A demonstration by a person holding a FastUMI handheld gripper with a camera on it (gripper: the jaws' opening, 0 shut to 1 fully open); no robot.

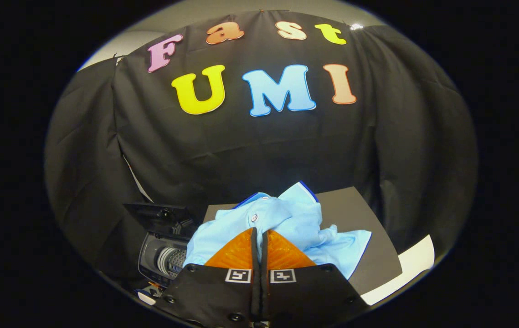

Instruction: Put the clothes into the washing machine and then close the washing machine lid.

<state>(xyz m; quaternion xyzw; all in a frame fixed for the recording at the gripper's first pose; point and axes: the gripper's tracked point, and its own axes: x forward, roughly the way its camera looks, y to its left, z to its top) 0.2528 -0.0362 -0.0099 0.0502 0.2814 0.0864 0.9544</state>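
One light-blue shirt [282, 223] pinched in clenched tongs [259, 233], one washing machine [166, 257] beside, lid [159, 214] raised

one shirt [282, 223], one washing machine [166, 255], one gripper [259, 234] pinching shirt.

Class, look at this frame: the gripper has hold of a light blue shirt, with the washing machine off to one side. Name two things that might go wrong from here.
1. The gripper pinches only a small fold of the shirt, so the cloth may slip out when carried.
2. Much of the shirt trails loose over the dark surface; it might drag, or drape over the rim of the washing machine and block its raised lid from closing.
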